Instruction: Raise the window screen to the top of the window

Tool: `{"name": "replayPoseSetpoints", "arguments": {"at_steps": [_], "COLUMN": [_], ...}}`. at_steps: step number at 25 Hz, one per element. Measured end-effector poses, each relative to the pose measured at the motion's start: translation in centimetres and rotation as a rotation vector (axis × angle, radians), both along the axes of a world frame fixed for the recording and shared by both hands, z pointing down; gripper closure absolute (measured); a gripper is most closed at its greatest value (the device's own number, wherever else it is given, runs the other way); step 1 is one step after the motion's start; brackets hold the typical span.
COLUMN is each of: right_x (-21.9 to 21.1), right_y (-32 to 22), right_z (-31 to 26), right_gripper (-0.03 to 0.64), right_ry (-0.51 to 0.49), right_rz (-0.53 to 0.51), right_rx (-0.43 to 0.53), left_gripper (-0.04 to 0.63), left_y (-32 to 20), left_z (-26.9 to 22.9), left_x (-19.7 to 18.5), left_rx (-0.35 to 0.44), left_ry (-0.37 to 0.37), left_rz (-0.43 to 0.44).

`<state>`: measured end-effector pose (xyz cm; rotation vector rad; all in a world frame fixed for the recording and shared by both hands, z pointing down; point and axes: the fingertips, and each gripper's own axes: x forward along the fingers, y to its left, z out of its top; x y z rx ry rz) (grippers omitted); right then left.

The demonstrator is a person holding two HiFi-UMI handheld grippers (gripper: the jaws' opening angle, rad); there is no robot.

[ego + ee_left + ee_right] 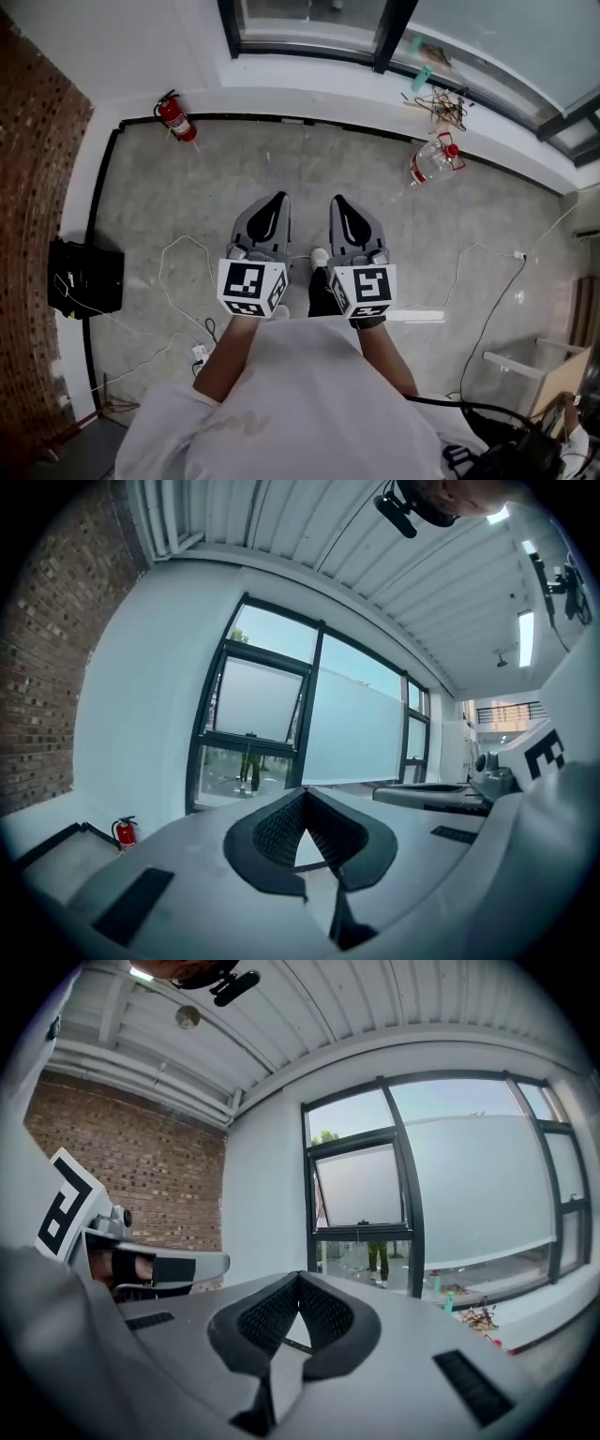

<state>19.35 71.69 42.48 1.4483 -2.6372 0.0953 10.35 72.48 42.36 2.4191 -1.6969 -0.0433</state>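
Note:
The window (377,37) runs along the far wall above a white sill. A white frosted screen (354,726) covers most of its large pane; its lower edge hangs a little above the sill, and it also shows in the right gripper view as the screen (487,1185). Both grippers are held level, side by side, and point at that wall from some way back. My left gripper (278,199) (305,792) is shut with nothing in it. My right gripper (337,201) (300,1277) is shut and empty too. Neither touches the window or the screen.
A red fire extinguisher (176,118) stands at the wall's left end, by the brick wall. A clear plastic bottle (430,162) lies on the floor under the sill, and tangled wires (441,104) lie on the sill. A black box (84,277) and loose cables (178,281) lie at my left.

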Motion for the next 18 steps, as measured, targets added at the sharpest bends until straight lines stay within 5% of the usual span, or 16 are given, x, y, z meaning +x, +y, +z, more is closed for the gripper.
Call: {"name": "replayPoseSetpoints", "arguments": {"at_steps": [9,18], "right_x": [5.6,2.2], "right_y": [-18.0,-26.9], "right_z": [-4.9,-1.9], "right_gripper": [0.626,0.626], "right_ry": [-0.044,-0.05], "right_rz": [-0.065,-0.15], "right_rx": [0.067,-0.025], "left_gripper": [0.595,0.595], "left_y": [-15.4,-24.3], "left_z": [-5.3,-3.0], "left_x": [5.3,3.0], "left_rx": [0.102,0.025], "left_ry": [-0.071,-0.085], "left_rz": [-0.081,-0.153]}}
